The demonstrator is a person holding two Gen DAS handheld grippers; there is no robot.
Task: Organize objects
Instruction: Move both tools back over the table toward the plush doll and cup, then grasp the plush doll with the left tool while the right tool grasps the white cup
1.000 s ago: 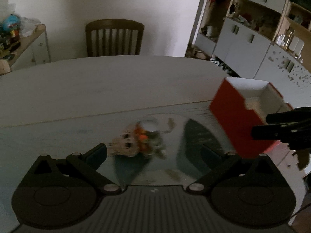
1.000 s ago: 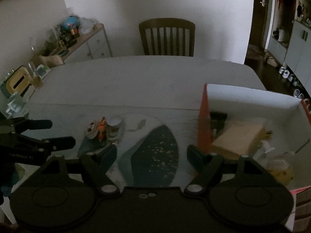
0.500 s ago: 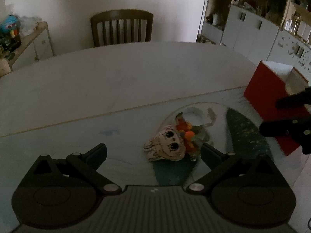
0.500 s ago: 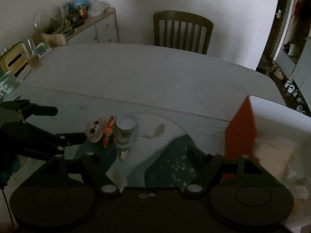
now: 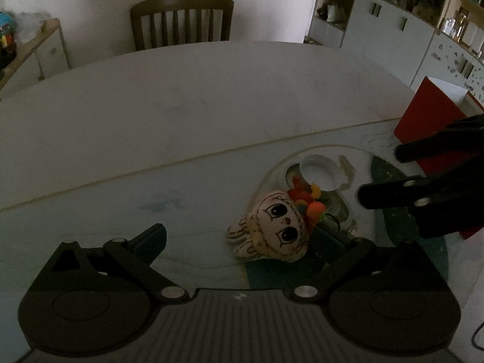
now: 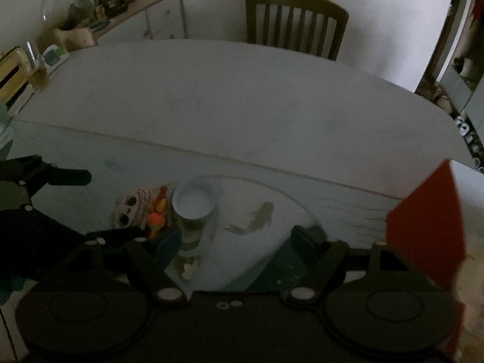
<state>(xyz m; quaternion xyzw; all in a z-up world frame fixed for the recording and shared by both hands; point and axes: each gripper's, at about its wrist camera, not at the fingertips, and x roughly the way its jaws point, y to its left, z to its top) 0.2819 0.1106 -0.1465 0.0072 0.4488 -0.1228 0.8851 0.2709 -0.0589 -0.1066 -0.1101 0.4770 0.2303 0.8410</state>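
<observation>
The plush doll lies face up on the tabletop toward its near right corner, touching a small cluster of bright orange and red trinkets and, beyond them, a clear cup standing upright. From the left gripper the doll sits ahead and to the right, its head almost against the right-hand finger, so it is off-centre between fingers that are spread wide and hold nothing. Its long axis seems to run obliquely from near-left to far-right, though the dim light makes the body under the trinkets hard to read. The right gripper is likewise spread wide and empty; in its own view the cup stands just ahead of its left-hand finger, with the doll further left, so the left gripper looks the nearer one for the doll and the right for the cup. The red box stands at the right edge of the tabletop, well apart from the cluster. Compared with a second ago, the left gripper has closed in on the doll, which now fills more of its view and has slid rightward in it, while the right gripper has swung away from the box, whose contents no longer show, and turned toward the cup.
</observation>
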